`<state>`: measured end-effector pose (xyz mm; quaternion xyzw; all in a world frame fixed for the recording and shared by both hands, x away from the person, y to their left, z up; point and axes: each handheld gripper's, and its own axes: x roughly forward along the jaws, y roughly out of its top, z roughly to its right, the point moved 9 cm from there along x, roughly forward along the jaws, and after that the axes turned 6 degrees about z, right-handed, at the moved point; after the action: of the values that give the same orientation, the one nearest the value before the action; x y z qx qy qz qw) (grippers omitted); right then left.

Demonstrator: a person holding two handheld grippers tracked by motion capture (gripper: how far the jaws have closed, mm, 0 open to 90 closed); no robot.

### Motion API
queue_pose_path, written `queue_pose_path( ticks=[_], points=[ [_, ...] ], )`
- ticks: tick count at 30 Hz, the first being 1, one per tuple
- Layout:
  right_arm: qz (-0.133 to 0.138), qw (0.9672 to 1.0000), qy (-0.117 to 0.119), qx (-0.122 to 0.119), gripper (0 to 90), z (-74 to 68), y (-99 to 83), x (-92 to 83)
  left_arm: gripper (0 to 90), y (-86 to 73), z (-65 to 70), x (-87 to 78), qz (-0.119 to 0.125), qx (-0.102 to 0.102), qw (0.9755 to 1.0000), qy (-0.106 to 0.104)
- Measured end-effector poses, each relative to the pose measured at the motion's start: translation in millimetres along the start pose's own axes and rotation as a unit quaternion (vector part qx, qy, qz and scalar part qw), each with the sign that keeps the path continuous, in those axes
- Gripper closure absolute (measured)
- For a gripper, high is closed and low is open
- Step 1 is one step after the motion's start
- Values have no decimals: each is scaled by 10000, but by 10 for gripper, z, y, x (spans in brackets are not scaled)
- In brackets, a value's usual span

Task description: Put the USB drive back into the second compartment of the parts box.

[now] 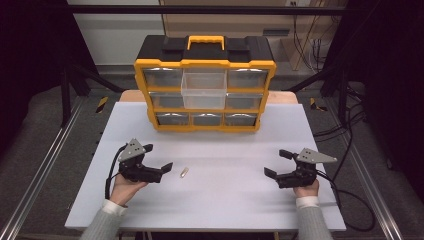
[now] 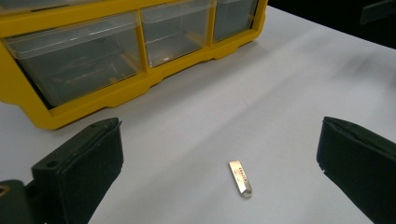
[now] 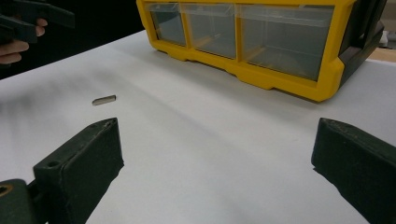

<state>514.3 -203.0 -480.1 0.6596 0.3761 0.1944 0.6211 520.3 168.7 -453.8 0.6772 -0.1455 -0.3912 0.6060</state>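
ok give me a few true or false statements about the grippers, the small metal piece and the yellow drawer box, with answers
1. One drawer of the yellow organizer is pulled out. True: the clear top middle drawer sticks forward.
2. The left gripper is shut on the small metal piece. False: it is open, and the piece lies on the table between its jaws, untouched.
3. The right gripper is open and holds nothing. True.
4. The metal piece lies nearer the right gripper than the left. False: it lies just beside the left gripper.
5. The organizer has a yellow handle on top. True.
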Motion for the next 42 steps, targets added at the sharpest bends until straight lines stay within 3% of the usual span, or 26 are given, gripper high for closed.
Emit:
queue_pose_path(
  ticks=[18,42],
  points=[
    [-8,10000,1,-13,23,-1,-4,2,3,-10,72,269,-289,-28,9996,-8],
    [-39,10000,-18,-13,23,0,-13,3,3,-211,189,576,-825,36,9966,-36]
  ],
)
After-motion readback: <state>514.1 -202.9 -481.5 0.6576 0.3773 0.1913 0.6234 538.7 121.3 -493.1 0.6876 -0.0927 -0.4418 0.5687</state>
